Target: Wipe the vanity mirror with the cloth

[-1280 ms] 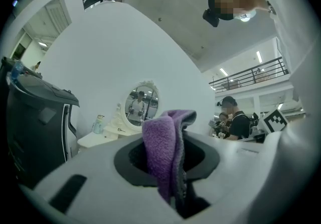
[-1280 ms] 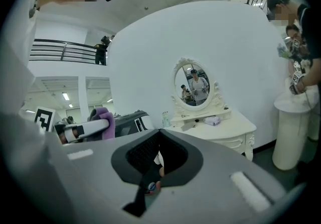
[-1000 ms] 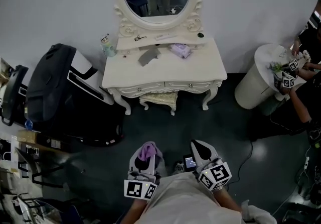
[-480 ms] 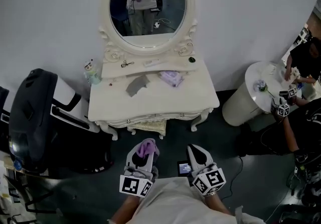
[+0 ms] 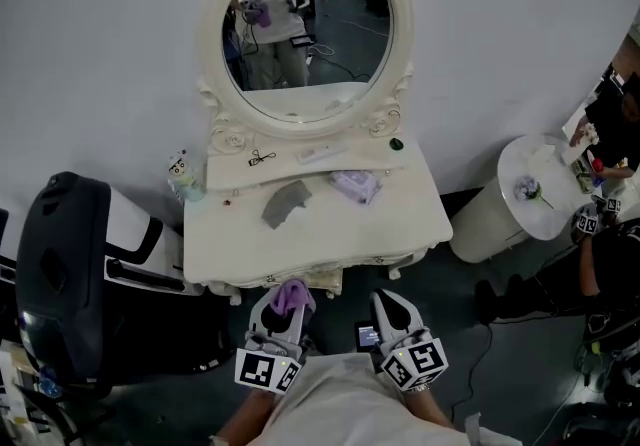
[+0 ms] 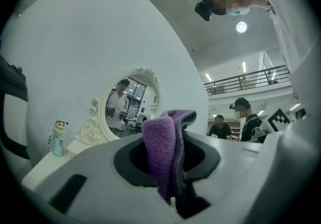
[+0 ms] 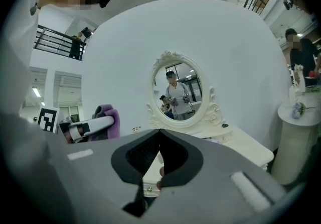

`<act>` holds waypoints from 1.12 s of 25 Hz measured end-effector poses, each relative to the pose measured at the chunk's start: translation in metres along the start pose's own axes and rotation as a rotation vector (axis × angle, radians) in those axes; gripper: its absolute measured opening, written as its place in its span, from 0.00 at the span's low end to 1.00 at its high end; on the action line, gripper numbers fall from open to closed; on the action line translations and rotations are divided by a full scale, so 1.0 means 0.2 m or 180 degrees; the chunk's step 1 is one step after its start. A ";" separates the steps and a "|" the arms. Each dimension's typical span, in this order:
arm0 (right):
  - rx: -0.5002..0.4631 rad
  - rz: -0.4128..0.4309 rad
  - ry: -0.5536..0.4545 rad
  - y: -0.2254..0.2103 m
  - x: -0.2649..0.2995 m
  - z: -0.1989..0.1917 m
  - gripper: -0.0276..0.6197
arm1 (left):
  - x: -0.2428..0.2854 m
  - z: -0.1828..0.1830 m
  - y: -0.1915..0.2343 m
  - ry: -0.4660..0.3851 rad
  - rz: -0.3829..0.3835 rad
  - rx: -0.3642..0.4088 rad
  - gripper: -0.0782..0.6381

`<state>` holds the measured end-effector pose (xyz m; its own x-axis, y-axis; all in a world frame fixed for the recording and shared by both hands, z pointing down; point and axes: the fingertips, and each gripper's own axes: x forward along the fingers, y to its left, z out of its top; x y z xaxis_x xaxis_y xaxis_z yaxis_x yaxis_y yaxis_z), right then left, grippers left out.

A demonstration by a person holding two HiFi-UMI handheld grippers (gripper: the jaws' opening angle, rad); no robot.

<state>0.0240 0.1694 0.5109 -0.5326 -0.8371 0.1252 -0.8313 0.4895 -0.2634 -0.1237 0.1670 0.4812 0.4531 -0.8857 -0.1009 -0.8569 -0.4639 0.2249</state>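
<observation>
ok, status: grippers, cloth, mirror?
Left gripper shut on purple cloth. Right gripper shut, empty. Vanity mirror not yet reached; dressing table stands between.

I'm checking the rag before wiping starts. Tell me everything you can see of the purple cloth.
The purple cloth is soft and fleecy-looking, folded into a bunched strip. It stands upright, pinched between the jaws of the left hand-held gripper, its folded top poking above them. Only that gripper touches it; it is held in the air before the vanity table, clear of the mirror.

Low between the jaws of the left gripper point(image 6: 168, 165), the cloth point(image 6: 160, 140) drops out of sight
</observation>
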 end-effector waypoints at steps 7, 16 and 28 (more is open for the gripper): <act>-0.0054 -0.0092 0.0064 0.00 0.14 0.01 0.05 | 0.06 -0.02 0.11 0.0064 -0.0077 -0.0110 0.24; -0.0083 0.0037 0.0176 -0.02 0.34 0.02 0.05 | 0.14 -0.02 0.26 0.0040 0.0086 -0.0132 0.24; -0.0055 0.0415 0.0134 -0.38 0.84 0.22 0.05 | 0.71 0.06 0.45 -0.0110 0.0419 0.0059 0.24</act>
<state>0.0054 -0.0186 0.5107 -0.6422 -0.7552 0.1312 -0.7570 0.5979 -0.2636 -0.1396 -0.0014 0.4747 0.3279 -0.9389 -0.1050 -0.9129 -0.3435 0.2205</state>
